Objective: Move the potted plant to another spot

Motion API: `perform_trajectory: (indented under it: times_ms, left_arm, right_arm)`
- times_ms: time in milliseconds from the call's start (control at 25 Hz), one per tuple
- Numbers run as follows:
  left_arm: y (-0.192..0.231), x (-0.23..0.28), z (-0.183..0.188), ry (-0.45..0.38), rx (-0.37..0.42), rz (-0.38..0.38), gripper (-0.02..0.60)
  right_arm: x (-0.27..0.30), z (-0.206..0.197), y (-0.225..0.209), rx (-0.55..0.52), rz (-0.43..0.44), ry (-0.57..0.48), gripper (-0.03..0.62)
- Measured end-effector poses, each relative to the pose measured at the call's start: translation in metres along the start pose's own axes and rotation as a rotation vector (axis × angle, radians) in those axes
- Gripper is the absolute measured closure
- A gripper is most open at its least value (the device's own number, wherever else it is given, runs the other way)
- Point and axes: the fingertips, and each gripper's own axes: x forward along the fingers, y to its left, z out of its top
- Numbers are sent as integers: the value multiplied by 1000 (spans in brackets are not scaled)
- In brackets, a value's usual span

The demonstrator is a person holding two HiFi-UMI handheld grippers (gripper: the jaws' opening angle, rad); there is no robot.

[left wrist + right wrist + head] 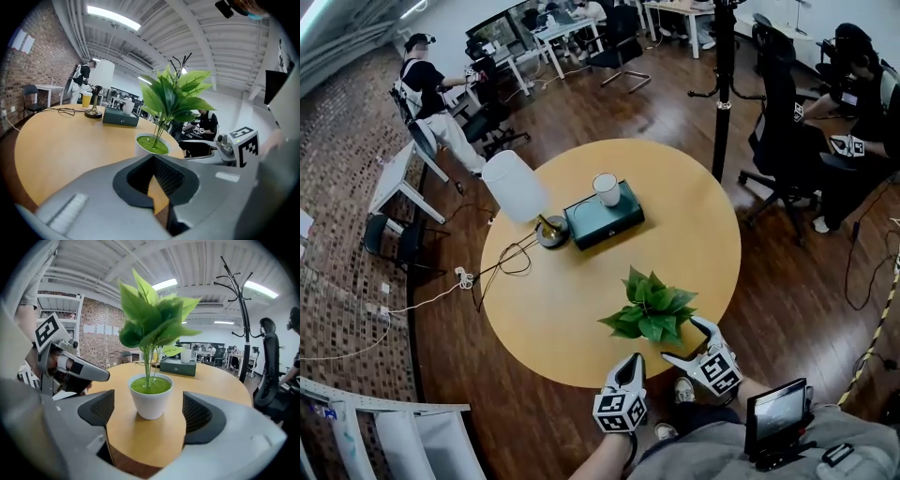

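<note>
From my head view the potted plant's (650, 309) leaves cover its pot. In the left gripper view my left gripper's (152, 160) body hides the pot below its rim. In the right gripper view the upper leaves blur; the table (140, 441) hides the coat stand's (240, 319) foot.

Left gripper (633, 364), right gripper (686, 342): were cased in grey, with black ribbed pads (202, 414).
Marker cubes (621, 410): were printed with black-and-white squares.
</note>
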Motion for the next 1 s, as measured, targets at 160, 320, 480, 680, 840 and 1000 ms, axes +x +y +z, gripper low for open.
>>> perform_trajectory:
  times_ms: [160,320,480,680,840,1000]
  left_arm:
    - [-23,-18,3,-43,16,-41,580]
    - [-40,-48,1,-92,30,-77,580]
    - [-63,-79,-4,-125,48,-111,580]
    - [-91,-115,-16,-145,48,-144,580]
    - [-116,-139,-32,-144,40,-166,580]
    - [-147,-154,-43,-144,34,-155,580]
  right_arm:
    - [-33,15,17,10,-15,-50,266]
    - [-61,14,45,31,-45,-65,396]
    - [-96,12,67,50,-89,-66,464]
    - [-142,6,100,70,-125,-62,499]
    - [-175,-4,120,88,-148,-45,516]
    - [-208,-11,127,115,-129,-41,528]
